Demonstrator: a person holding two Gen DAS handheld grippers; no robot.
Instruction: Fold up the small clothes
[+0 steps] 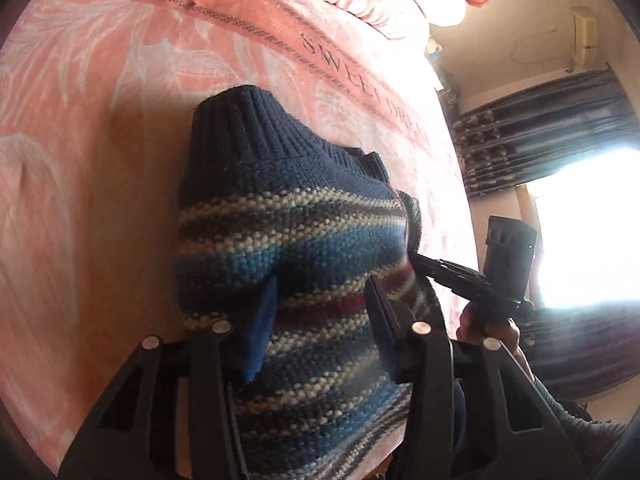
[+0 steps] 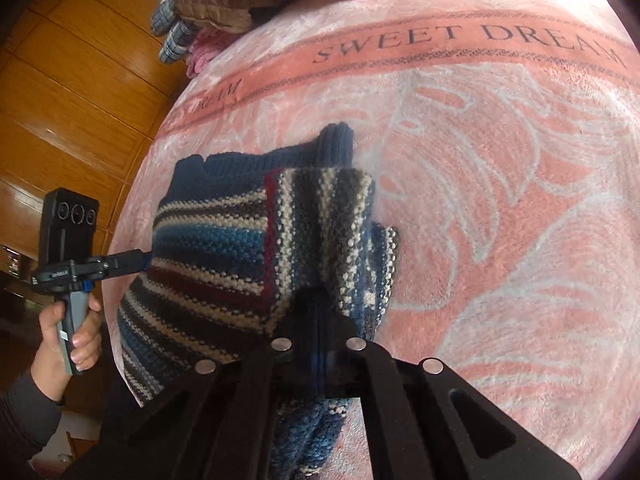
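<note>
Near the bed's edge, both grippers clamp the sweater: left gripper on its hem, right gripper on a folded flap. Probably best to lay it flat on the blanket, edges lined up.

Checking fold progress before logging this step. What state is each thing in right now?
Sweater: striped knit, partly folded, one side flap laid over the body, on the blanket.
Left gripper: shut on the sweater's side edge.
Right gripper: shut on the folded flap.
Blanket: pink, spread flat under the sweater.
</note>
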